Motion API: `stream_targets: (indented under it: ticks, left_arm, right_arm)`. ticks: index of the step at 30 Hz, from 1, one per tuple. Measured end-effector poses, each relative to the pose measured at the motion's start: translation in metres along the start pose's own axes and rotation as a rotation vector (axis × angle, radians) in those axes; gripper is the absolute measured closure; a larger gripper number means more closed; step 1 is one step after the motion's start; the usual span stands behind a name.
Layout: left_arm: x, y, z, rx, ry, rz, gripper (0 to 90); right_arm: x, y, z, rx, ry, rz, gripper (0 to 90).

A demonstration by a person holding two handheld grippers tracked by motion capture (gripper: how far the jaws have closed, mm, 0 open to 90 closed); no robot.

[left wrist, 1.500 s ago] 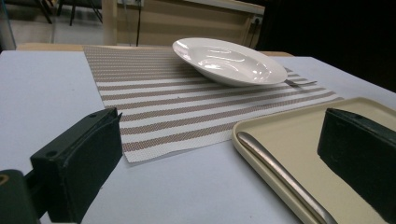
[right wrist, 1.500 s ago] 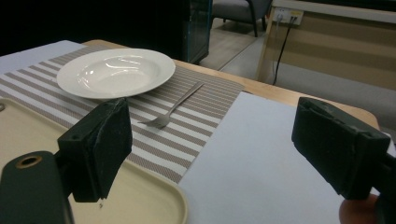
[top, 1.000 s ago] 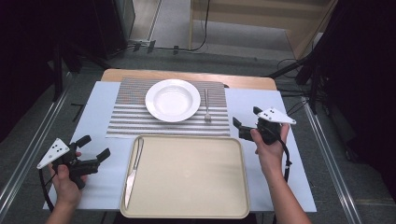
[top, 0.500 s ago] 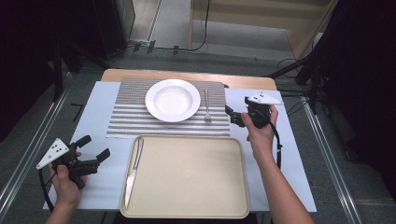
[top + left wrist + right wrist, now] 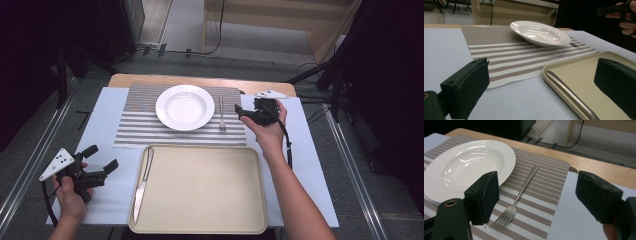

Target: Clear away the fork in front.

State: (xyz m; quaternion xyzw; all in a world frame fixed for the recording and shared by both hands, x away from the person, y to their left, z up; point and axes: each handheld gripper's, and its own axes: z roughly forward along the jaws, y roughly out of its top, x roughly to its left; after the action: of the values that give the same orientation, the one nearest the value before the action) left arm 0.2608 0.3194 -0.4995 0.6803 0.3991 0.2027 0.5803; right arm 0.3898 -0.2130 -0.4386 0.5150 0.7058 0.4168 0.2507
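Jaws of the right gripper (image 5: 536, 195) stand wide, nothing between the pads, and they have just been closing a little as it comes in at the fork (image 5: 520, 196). Fork lies flat on the striped placemat (image 5: 541, 202), tines toward the person, handle pointing away, just beside the white plate (image 5: 466, 167) but apart from its rim.

Handling, as a guess: thin metal, light, stiff, slick, and it sits low, so pads will likely have to come down nearly to the mat. Best hold looks like the narrow handle above the tines, across its width; the tines would slip or twist.

Room: the plate rim is close on one side, so that jaw has little clearance; the other side is open mat, then the bare blue sheet (image 5: 300, 130). The mat's woven surface may snag a pad.

Left gripper (image 5: 100, 157) hangs released and empty over the blue sheet, left of the tray (image 5: 200, 220), where a knife (image 5: 142, 182) lies along the left edge. The rest of the tray is bare.
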Motion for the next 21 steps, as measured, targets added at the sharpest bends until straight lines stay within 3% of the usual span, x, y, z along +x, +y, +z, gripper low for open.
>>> stream_targets:
  ticks: [4,9,18,21]
  left_arm:
    - [0.0,0.0,0.0,0.0,0.005,0.003,0.0]
    - [0.0,0.0,0.0,0.0,0.003,0.002,0.0]
    - [0.0,0.0,0.0,-0.001,0.002,0.002,0.0]
    - [0.0,0.0,0.0,-0.002,0.001,0.003,0.0]
  right_arm:
    - [0.002,0.004,0.011,0.04,-0.028,0.0,27.6]
    - [0.003,0.011,0.024,0.095,-0.011,0.014,35.1]
    - [0.009,0.019,0.053,0.207,-0.011,-0.024,47.2]
    - [0.011,0.02,0.062,0.236,0.014,-0.01,51.5]
